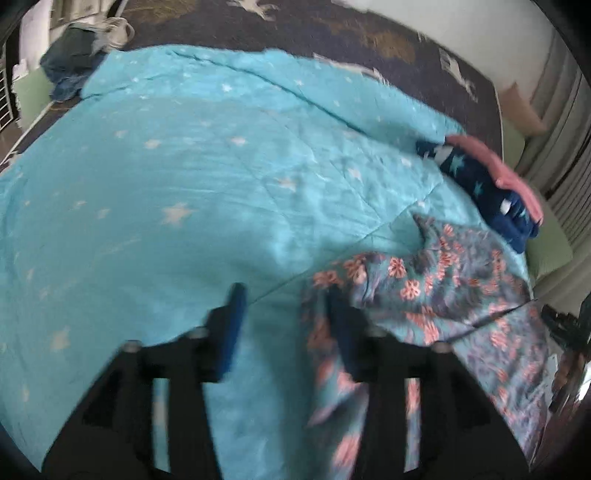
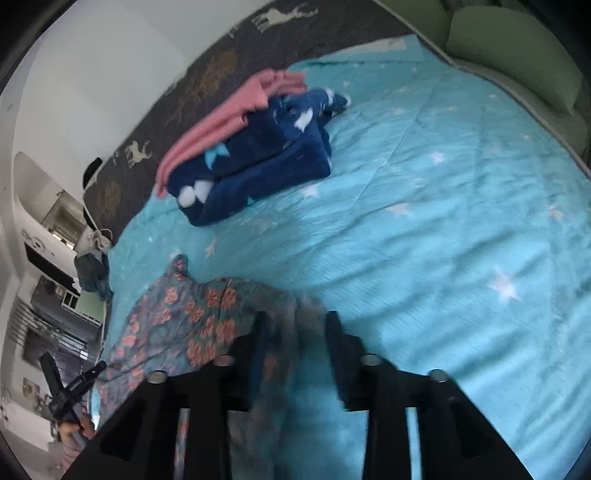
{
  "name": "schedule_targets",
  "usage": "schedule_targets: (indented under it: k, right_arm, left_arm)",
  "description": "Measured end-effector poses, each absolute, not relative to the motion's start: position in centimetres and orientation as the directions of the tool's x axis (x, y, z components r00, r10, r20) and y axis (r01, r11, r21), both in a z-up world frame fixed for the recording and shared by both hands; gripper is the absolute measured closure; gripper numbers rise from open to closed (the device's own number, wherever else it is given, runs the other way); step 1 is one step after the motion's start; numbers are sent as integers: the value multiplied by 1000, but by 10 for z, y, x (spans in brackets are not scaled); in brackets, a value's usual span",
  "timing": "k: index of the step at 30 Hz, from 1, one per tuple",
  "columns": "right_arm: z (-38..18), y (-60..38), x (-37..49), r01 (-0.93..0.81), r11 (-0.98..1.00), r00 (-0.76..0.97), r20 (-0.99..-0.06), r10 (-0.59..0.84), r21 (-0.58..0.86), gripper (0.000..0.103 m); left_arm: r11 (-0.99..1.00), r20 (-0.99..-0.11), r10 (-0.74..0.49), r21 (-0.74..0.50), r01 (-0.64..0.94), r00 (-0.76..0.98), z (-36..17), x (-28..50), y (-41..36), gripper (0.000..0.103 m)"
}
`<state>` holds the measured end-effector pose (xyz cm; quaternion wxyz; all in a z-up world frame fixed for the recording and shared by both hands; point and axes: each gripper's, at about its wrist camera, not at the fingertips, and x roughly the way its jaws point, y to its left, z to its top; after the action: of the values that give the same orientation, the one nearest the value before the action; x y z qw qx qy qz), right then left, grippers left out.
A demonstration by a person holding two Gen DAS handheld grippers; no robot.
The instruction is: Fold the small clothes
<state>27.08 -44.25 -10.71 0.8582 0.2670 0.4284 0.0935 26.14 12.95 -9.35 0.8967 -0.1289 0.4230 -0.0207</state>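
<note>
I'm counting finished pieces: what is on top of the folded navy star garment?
A folded pink garment lies on the navy star garment, toward its far edge. Under the navy one only the turquoise star quilt shows; anything between is covered.

A turquoise star-print quilt (image 1: 177,177) covers the bed, a dark deer-patterned blanket (image 1: 332,26) lies at its far edge, green cushion (image 2: 517,48) far right.

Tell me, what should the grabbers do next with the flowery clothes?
Probably close both on the cloth's edges. The flowery cloth lies crumpled and unfolded on the blue blanket. The left gripper and right gripper stand open at it, gripping nothing.
</note>
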Motion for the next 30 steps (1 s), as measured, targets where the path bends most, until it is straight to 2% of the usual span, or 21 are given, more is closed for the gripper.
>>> schedule_targets:
  k: [3, 5, 9, 12, 15, 17, 19, 21, 23, 24, 25, 26, 27, 28, 30]
  right_arm:
    - [-97, -438, 257, -8, 854, 593, -685, 423, 520, 51]
    - [-94, -428, 260, -45, 867, 568, -701, 430, 496, 39]
    - [-96, -415, 283, -44, 889, 549, -733, 402, 455, 38]
    - [-83, -402, 300, -83, 928, 564, -751, 344, 363, 38]
    - [-65, -371, 318, -230, 928, 532, -761, 373, 293, 33]
    - [-58, -341, 333, -344, 894, 486, -761, 430, 286, 26]
    - [-59, -317, 349, -397, 873, 448, -770, 454, 284, 26]
    - [-67, -294, 371, -411, 868, 410, -793, 451, 280, 26]
    - [-81, -276, 390, -406, 868, 369, -818, 441, 285, 26]
    - [-87, -268, 398, -402, 869, 352, -827, 439, 290, 26]
    - [-96, -260, 404, -396, 869, 333, -836, 436, 295, 28]
    - [-99, -254, 405, -397, 872, 329, -843, 426, 286, 54]
    - [-101, -244, 403, -403, 889, 350, -861, 369, 217, 82]
    - [-103, -242, 400, -404, 898, 365, -870, 333, 174, 96]
    - [-96, -238, 391, -364, 920, 423, -854, 302, 145, 97]
  left_arm:
    - [958, -750, -218, -287, -11, 625, -88, 249, 129, 37]
    - [968, -770, -205, -251, 9, 604, -91, 254, 121, 31]
    - [985, -808, -136, -174, -12, 573, -97, 277, 111, 30]
    - [961, -770, -257, -269, 68, 584, -83, 296, 104, 30]
    - [930, -758, -367, -302, 209, 539, -75, 314, 79, 29]
    - [927, -787, -358, -235, 293, 502, -79, 335, 46, 29]
    - [927, -831, -322, -178, 330, 454, -93, 353, 20, 29]
    - [918, -868, -311, -168, 360, 388, -110, 367, 0, 29]
    - [917, -872, -274, -109, 383, 406, -119, 371, -15, 29]
    - [911, -864, -274, -92, 403, 422, -118, 370, -19, 34]
    - [906, -860, -280, -90, 415, 426, -117, 370, -21, 58]
    - [900, -851, -298, -100, 424, 432, -114, 370, -22, 81]
    - [902, -844, -316, -126, 414, 434, -111, 371, -21, 96]
    - [908, -836, -316, -129, 400, 448, -109, 371, -20, 96]
    - [918, -802, -287, -74, 390, 523, -98, 365, -22, 96]
